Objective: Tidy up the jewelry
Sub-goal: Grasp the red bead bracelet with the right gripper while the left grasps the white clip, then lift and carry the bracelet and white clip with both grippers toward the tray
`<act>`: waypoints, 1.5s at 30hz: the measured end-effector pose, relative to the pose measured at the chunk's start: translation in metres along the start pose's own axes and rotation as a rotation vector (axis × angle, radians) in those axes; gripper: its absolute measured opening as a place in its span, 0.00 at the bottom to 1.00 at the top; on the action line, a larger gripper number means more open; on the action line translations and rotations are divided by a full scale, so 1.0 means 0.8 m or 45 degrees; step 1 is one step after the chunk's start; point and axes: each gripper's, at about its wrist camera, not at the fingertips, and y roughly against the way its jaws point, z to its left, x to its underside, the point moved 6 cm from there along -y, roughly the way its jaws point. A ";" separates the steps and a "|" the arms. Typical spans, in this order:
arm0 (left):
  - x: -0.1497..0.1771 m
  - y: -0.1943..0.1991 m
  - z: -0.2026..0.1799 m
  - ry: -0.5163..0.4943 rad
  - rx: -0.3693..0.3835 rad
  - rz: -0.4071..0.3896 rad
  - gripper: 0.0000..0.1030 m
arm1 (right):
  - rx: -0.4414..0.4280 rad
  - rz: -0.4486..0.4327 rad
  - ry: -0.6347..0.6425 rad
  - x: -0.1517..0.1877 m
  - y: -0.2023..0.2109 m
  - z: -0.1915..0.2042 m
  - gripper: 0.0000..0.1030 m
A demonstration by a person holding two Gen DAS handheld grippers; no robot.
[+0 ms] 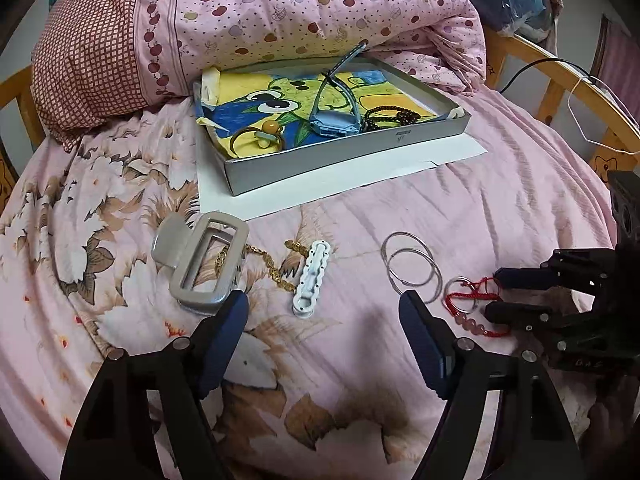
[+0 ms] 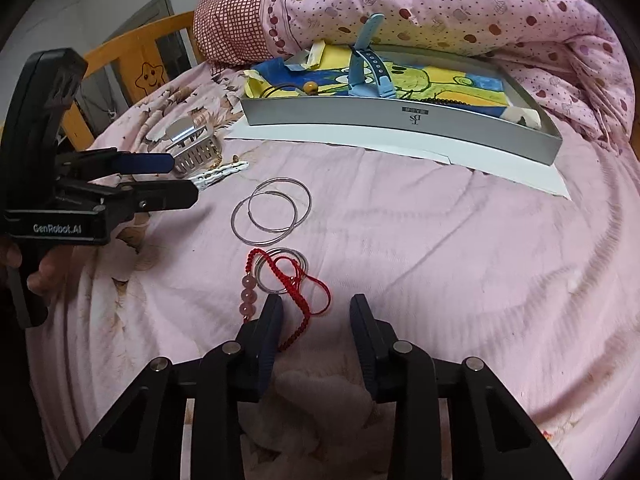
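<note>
Surface: bed point(image 1: 500, 208) with a pink floral cover; jewelry lies loose on it, none on a tabletop.
Collection tray: shallow grey box point(image 1: 344, 152) on a white sheet, against the folded quilt point(image 1: 280, 8) — evidently the sorting destination.
Already in tray: blue watch point(image 1: 334, 122), dark bead strand point(image 1: 394, 116), thin bangle with an amber bead point(image 1: 258, 138).
Still on the bed, left group: beige claw hair clip point(image 1: 204, 262) lying over a gold chain point(image 1: 272, 270); white barrette point(image 1: 312, 278) just beside them.
Still on the bed, centre: two large silver hoops point(image 2: 272, 210), overlapping.
Still on the bed, right group: red cord bracelet point(image 2: 288, 280) with pink beads, tangled across two smaller silver rings point(image 2: 282, 270).
Left gripper point(image 1: 324, 314): released, jaws wide, holding nothing; it hovers low between the hair clip and the hoops.
Right gripper point(image 2: 316, 316): released, empty; the jaws straddle the near end of the red cord, the left finger point(image 2: 272, 320) touching or just over it — positioned, by judgement, to pinch the bracelet next.
Risk: the cord overlaps the rings, so a lift may drag them along.
Progress: roughly a third of the pieces are boxed.
</note>
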 end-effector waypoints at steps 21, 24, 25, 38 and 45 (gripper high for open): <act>-0.002 -0.032 0.019 0.070 -0.015 0.051 0.12 | 0.058 -0.060 -0.142 0.010 0.007 -0.018 0.10; 0.000 -0.032 0.014 0.055 -0.016 0.058 0.12 | 0.059 -0.061 -0.141 0.010 0.008 -0.018 0.09; 0.001 -0.032 0.013 0.060 -0.012 0.062 0.12 | 0.062 -0.062 -0.139 0.011 0.009 -0.018 0.08; 0.015 -0.006 -0.012 0.187 0.127 0.141 0.11 | 0.064 -0.150 -0.132 0.000 0.028 -0.017 0.05; 0.007 0.003 -0.026 0.209 0.201 0.098 0.11 | 0.057 -0.219 -0.097 -0.028 0.040 -0.011 0.05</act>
